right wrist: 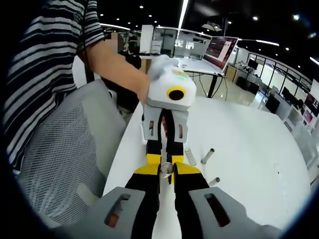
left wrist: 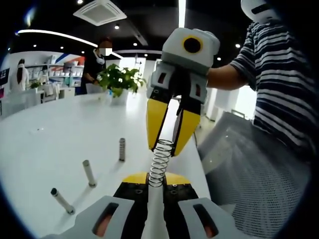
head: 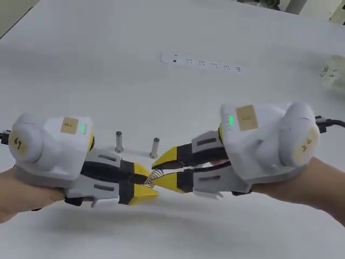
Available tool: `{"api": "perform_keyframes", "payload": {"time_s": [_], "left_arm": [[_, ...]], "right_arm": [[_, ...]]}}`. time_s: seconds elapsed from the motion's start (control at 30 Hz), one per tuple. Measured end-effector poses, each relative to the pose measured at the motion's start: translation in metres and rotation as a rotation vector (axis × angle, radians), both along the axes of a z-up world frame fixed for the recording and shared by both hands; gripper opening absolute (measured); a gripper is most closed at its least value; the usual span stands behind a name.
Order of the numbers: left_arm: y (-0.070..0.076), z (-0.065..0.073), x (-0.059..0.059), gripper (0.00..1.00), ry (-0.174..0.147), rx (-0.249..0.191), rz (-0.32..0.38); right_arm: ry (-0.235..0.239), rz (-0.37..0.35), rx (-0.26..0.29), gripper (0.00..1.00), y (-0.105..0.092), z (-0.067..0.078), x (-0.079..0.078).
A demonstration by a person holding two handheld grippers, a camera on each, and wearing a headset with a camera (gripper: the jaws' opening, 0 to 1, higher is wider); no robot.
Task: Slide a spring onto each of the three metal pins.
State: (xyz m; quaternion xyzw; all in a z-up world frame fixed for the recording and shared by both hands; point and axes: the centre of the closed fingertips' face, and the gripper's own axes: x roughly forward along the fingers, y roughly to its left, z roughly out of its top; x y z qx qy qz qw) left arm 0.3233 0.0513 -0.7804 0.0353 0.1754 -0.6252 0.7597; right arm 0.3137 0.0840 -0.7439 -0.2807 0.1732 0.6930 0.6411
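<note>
left tongs (left wrist: 155, 180): pressed together on the lower end of the spring (left wrist: 160, 162). right tongs (left wrist: 166, 148): facing the left tongs tip to tip and pinching the spring's other end. the spring bridges the short gap between the two pairs of yellow tips and is slightly curved along its length. in the right gripper view it appears end-on, as a small ring between the tips of the right tongs (right wrist: 167, 170), with the left tongs (right wrist: 166, 160) just beyond. in the head view the left tongs (head: 148, 184) and right tongs (head: 159, 168) meet at the spring (head: 157, 175), low over the counter (head: 81, 81), each held in one hand.

to the left of the tongs, in the left gripper view, three pins stand on the counter in a row, each apart from the next: near pin (left wrist: 62, 200), middle pin (left wrist: 88, 173), far pin (left wrist: 122, 149). a second spring (right wrist: 190, 157) rests on the counter just beside a pin, near the tongs.

farther out: a power strip (head: 205, 62) lies well behind the tongs, a plant (left wrist: 119, 78) stands at the counter's far end, and a mesh chair (left wrist: 249, 169) sits beside the counter's edge, next to the person's striped sleeve (left wrist: 279, 64).
</note>
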Motion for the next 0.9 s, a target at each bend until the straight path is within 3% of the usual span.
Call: {"api": "perform_keyframes", "payload": {"time_s": [0.9], "left_arm": [[0.0026,-0.0006,-0.0009,0.02,-0.015,0.009,0.008]], "right_arm": [[-0.056,0.021,-0.001,0.07,0.0091,-0.0006,0.0004]]}}
